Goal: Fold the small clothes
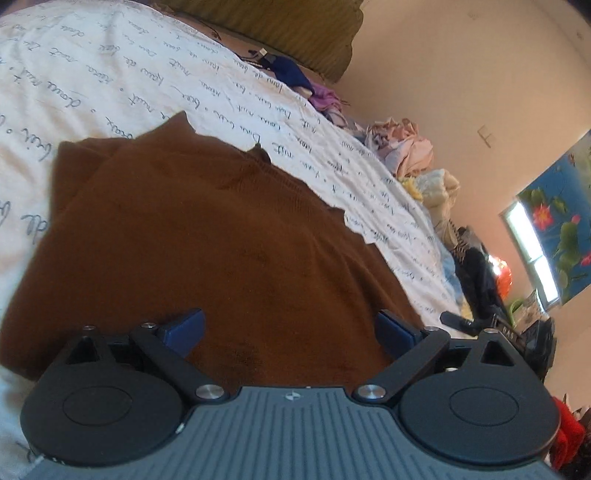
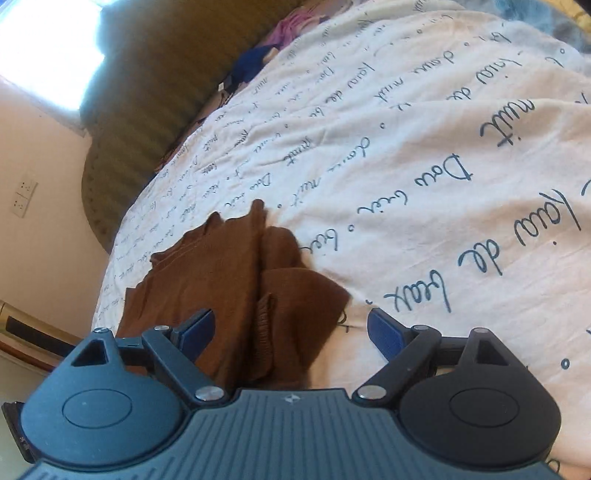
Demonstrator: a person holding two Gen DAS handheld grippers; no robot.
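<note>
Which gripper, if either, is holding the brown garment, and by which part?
Neither. The left gripper and right gripper are both open over the brown garment lying on the bedsheet; nothing is between their fingers.

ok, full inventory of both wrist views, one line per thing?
brown garment: 1, brown knit, partly folded, lying on the bedsheet, under both grippers
bedsheet: 1, white with dark cursive script, covering the bed
pillow: 1, olive ribbed, at the head of the bed
clothes pile: several, pink, purple, blue, yellow, along the far bed edge
poster: 1, blue with pink flowers, on the wall
wall socket: 1, white, on the wall
left gripper: 1, black with blue pads, open, above the garment
right gripper: 1, black with blue pads, open, over the garment's edge
</note>
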